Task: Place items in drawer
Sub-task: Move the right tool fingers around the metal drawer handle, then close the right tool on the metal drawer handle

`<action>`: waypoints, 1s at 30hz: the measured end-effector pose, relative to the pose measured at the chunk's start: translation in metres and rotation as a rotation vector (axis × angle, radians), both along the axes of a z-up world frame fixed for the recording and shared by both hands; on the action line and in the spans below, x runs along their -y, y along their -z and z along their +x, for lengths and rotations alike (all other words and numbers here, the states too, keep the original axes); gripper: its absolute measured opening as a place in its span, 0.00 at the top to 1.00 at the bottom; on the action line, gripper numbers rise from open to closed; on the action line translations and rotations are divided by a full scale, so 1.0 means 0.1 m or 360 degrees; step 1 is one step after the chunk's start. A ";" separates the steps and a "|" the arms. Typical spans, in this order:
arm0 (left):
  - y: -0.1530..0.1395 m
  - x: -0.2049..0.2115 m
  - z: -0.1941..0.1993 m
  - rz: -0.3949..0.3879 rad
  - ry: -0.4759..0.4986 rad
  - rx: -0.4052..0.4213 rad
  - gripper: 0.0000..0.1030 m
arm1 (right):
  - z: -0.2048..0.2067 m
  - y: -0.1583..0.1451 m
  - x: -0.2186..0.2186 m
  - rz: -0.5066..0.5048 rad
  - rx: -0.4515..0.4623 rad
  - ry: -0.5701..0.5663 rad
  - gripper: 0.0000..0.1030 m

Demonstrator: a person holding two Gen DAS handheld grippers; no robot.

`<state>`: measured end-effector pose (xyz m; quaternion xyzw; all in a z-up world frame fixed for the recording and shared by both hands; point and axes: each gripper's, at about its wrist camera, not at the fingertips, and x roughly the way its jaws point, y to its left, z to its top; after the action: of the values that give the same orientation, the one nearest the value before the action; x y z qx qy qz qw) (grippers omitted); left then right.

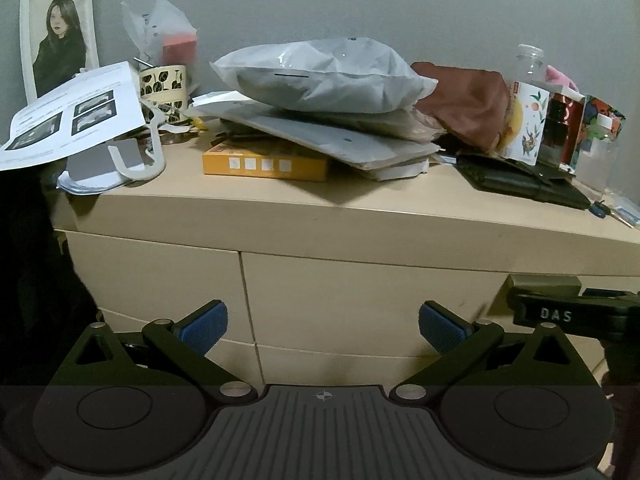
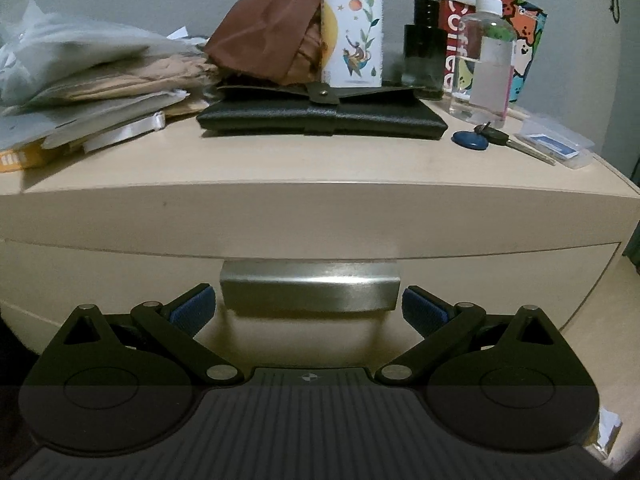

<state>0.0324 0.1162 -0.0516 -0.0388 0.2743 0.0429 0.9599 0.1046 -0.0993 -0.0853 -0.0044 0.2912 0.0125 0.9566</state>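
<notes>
Drawer (image 2: 120, 280): top right of the beige dresser, shut, its metal handle (image 2: 310, 286) directly ahead of my right gripper (image 2: 308, 308). Right gripper: spread wide, one blue pad (image 2: 192, 308) either side of the handle, contact not discernible. Left gripper (image 1: 323, 328): released, gripping nothing, facing the drawer fronts further left.

Dresser top (image 2: 320, 168), items I see:
- black wallet (image 2: 320, 116), lying flat above the handle;
- brown cloth (image 2: 264, 32), behind it;
- illustrated tube (image 2: 354, 32), upright;
- clear bottle (image 2: 486, 64);
- key with blue fob (image 2: 472, 140);
- grey mailer bags (image 1: 324, 76), stacked over an orange box (image 1: 264, 164);
- framed portrait (image 1: 60, 40), far left.
</notes>
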 end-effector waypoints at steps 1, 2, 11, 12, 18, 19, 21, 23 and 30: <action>0.00 0.01 0.00 0.0001 0.0004 0.0001 0.00 | 0.01 0.01 0.00 -0.0006 0.0003 0.0007 0.00; 0.00 0.02 0.00 0.0005 0.0011 0.0001 0.00 | 0.02 0.02 -0.01 -0.0014 0.0006 0.0012 0.00; 0.03 0.04 -0.01 0.0037 0.0061 0.0002 0.00 | 0.07 0.07 -0.03 -0.0046 0.0050 0.0027 0.00; 0.03 0.04 -0.01 0.0036 0.0062 0.0003 0.00 | 0.08 0.07 -0.02 -0.0040 0.0049 0.0030 0.00; 0.03 0.01 -0.02 0.0029 0.0057 0.0006 0.00 | 0.12 0.11 -0.03 -0.0003 0.0041 0.0032 0.00; 0.03 0.01 -0.02 0.0029 0.0059 0.0013 0.00 | 0.12 0.11 -0.04 -0.0016 0.0043 0.0030 0.00; 0.02 0.02 -0.04 0.0031 0.0063 0.0028 0.00 | 0.13 0.11 -0.04 -0.0017 0.0042 0.0027 0.00; 0.01 0.03 -0.05 0.0045 0.0074 0.0042 0.00 | 0.13 0.11 -0.04 -0.0012 0.0036 0.0020 0.00; 0.02 0.04 -0.04 0.0055 0.0066 0.0039 0.00 | 0.14 0.13 -0.02 -0.0012 0.0027 0.0006 0.00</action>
<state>0.0285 0.1119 -0.0532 -0.0171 0.2624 0.0271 0.9644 0.1188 -0.0977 -0.0986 -0.0075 0.2832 0.0097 0.9590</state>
